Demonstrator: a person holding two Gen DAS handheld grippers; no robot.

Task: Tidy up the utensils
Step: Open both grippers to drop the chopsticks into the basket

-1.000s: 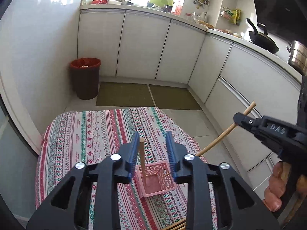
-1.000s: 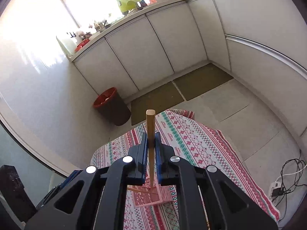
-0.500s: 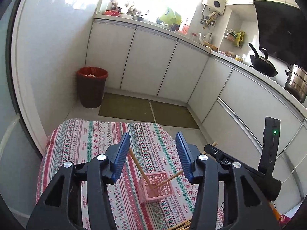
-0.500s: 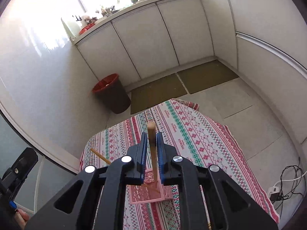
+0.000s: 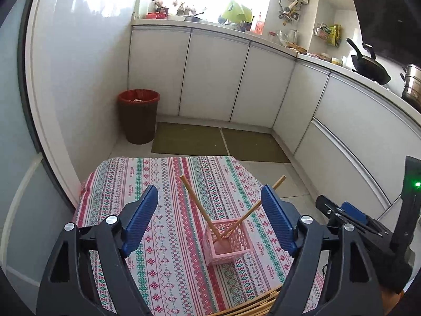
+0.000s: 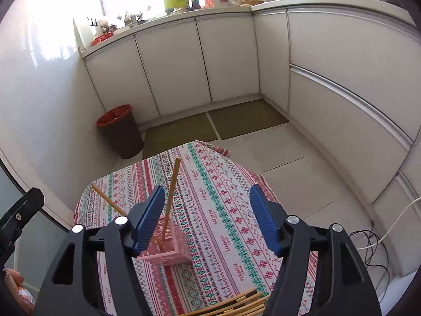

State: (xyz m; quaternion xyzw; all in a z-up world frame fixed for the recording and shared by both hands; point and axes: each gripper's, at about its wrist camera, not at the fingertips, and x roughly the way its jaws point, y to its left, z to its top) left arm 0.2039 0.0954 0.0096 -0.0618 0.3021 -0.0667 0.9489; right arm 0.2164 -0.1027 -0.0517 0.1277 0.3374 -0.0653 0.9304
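Chopsticks are the work here, but the largest thing is the table (image 5: 168,258), draped in a striped patterned cloth whose far edge falls away to bare floor tiles and two green mats (image 5: 189,138). White cabinets (image 5: 213,79) wrap the far and right sides, well apart from the table, and a brown bin (image 5: 138,115) with a red liner stands by the left wall. Next in size are the tools: the left gripper (image 5: 210,223) hangs spread wide and holds nothing, and the right gripper (image 6: 208,218) is likewise parted and bare. Only the left view shows the right tool's body with a green light; only the right view shows white and black cables (image 6: 373,245) on the floor. A pink lattice basket (image 5: 227,242) stands upright mid-cloth. Two pale wooden chopsticks (image 5: 200,208) stand in it, leaning apart and crossing near the rim. More loose chopsticks (image 6: 236,305) lie bundled at the table's near edge.
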